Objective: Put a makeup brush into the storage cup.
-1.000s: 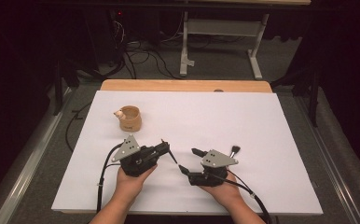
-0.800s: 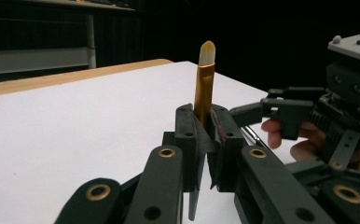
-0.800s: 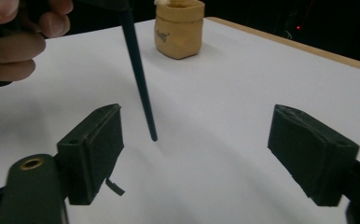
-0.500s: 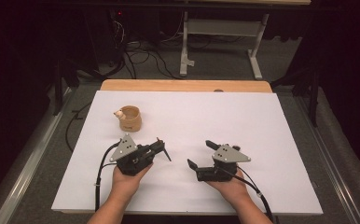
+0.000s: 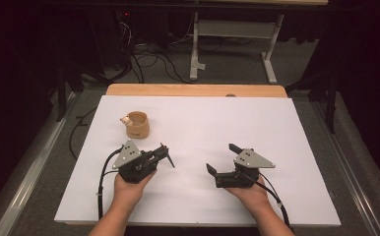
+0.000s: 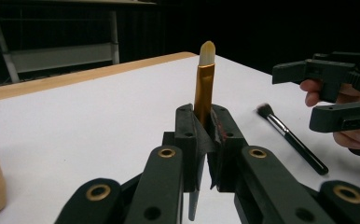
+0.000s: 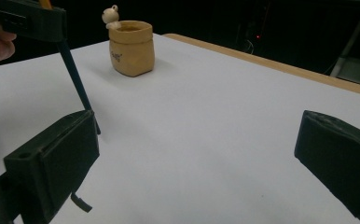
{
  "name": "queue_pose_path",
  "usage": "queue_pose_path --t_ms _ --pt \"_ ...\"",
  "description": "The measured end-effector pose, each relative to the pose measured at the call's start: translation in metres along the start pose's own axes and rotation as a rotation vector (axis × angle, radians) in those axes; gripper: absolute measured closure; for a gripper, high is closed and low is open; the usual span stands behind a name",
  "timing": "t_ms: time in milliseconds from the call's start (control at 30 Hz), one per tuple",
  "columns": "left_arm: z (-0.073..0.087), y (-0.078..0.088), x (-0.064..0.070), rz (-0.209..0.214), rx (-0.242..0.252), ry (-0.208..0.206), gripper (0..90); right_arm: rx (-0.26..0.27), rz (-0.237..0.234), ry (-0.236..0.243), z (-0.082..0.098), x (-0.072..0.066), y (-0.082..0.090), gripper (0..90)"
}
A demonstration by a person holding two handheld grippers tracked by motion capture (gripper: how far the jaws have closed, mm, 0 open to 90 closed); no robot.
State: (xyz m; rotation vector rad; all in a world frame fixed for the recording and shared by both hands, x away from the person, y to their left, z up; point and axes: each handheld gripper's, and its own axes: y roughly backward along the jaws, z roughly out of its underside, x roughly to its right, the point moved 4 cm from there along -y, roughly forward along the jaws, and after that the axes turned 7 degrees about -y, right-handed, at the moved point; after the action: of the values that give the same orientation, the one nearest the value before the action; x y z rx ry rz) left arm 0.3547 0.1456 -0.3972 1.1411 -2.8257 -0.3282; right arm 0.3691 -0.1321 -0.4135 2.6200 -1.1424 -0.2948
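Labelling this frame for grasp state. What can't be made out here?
- Brush in the left gripper: lower handle hidden by the jaws, left gripper view.
- Second brush on the table: too small to see, high view.
- Cup: contents hidden by its wall, all views.
- Right gripper, open: right jaw cut by the edge, right gripper view.

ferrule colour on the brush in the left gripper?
Gold, with a pale cream tip, on the brush clamped in the left gripper; clearest in the left gripper view.
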Motion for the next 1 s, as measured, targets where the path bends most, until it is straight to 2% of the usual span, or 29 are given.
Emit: queue_pose_path --t_ms 267,367,667,733,933,1000 --pt "0.0 0.006 -0.01 -0.042 -0.017 -0.013 83.0 0.019 0.023 0.003 -0.001 0.01 0.005 1.1" --pt "0.0 0.01 -0.016 -0.057 -0.02 -0.013 83.0 0.013 0.024 -0.018 0.0 0.012 0.006 1.1" --pt "0.002 0.02 -0.032 -0.095 -0.021 0.013 83.0 0.015 0.03 -0.025 0.0 0.02 0.01 1.1" --pt "0.002 0.023 -0.035 -0.105 -0.023 0.009 83.0 0.011 0.041 -0.023 0.001 0.023 0.013 1.1" --pt "0.001 0.031 -0.043 -0.127 -0.017 0.02 83.0 0.031 0.061 -0.058 -0.001 0.033 0.02 1.2" --pt "0.002 0.032 -0.044 -0.13 -0.02 0.019 83.0 0.021 0.067 -0.047 0.0 0.036 0.022 1.2"
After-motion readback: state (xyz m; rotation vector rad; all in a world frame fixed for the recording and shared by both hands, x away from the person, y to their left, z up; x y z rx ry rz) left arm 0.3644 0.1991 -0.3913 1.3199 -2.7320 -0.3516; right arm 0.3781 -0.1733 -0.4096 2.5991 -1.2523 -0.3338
